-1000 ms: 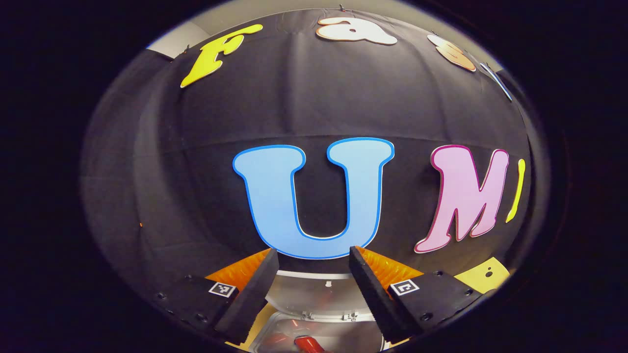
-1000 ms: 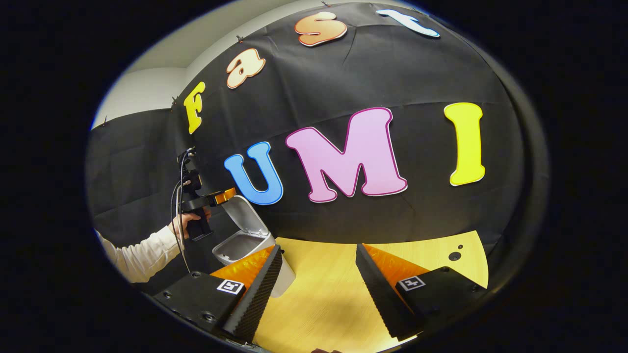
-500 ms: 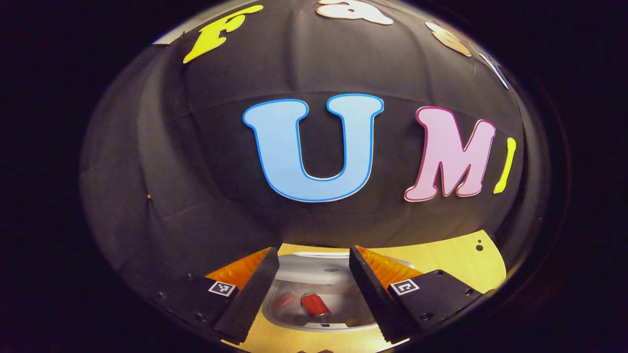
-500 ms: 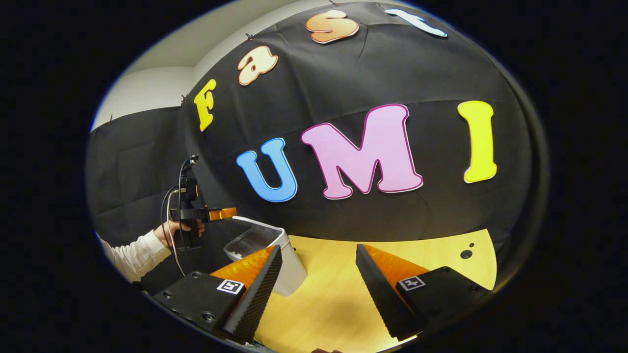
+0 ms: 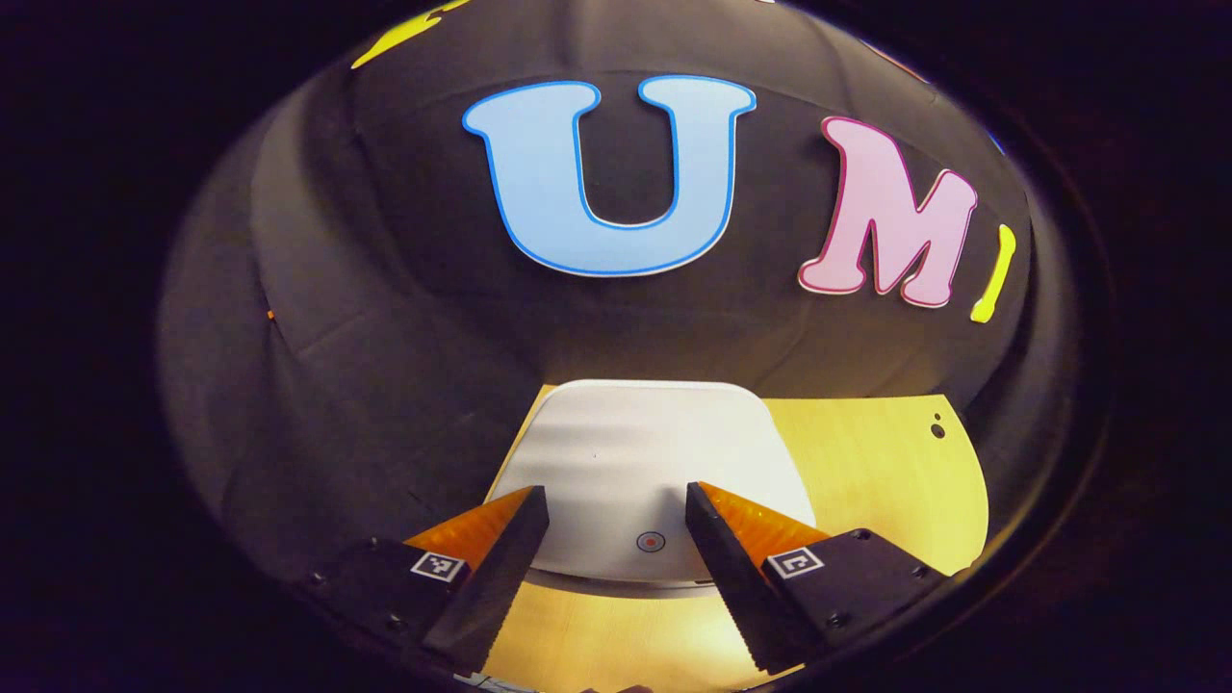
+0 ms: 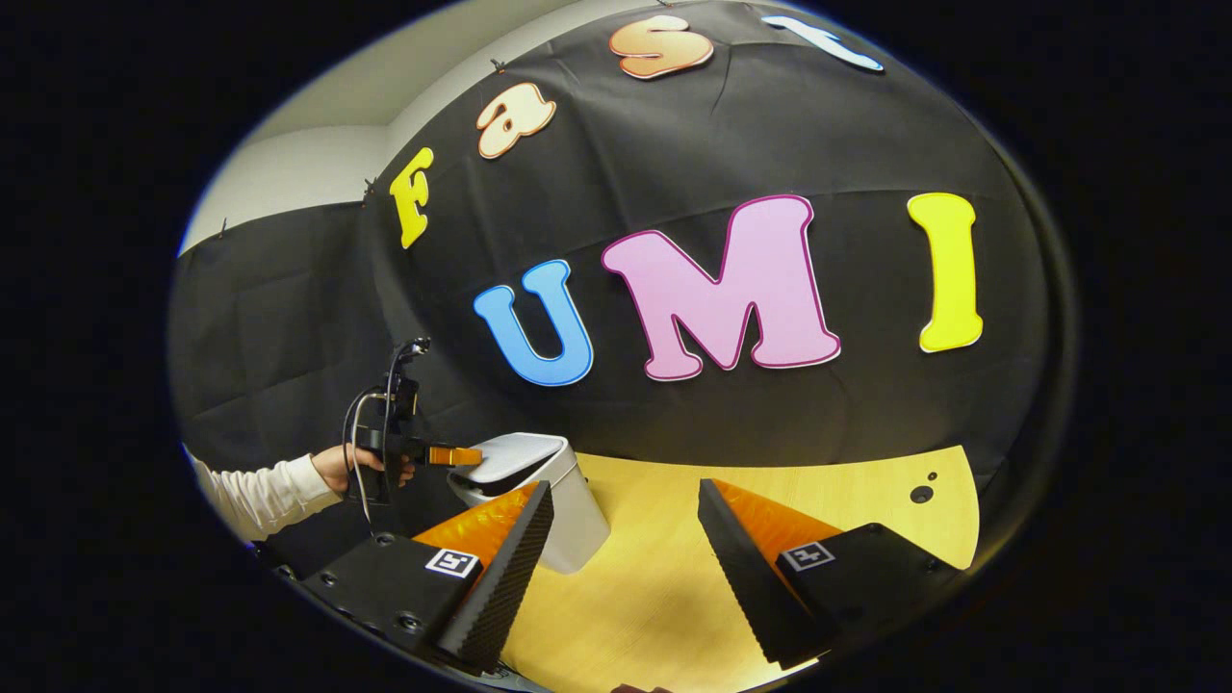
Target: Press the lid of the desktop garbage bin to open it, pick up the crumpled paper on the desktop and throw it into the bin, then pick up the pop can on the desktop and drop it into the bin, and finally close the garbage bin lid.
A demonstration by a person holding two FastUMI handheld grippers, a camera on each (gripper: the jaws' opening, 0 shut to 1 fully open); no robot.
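resting left tongs (image 5: 616,515) released over closed bin lid (image 5: 635,462) at lower centre, right tongs (image 6: 626,525) released above bench (image 6: 664,587)

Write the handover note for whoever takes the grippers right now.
Left gripper: open, empty, over the bin's lid, near its press mark.
Right gripper: open, empty, over the desktop.
Garbage bin: at the desk's left end, lid down or nearly so.
Paper and can: presumably inside the bin.
Left to do: confirm the lid is latched, then withdraw.
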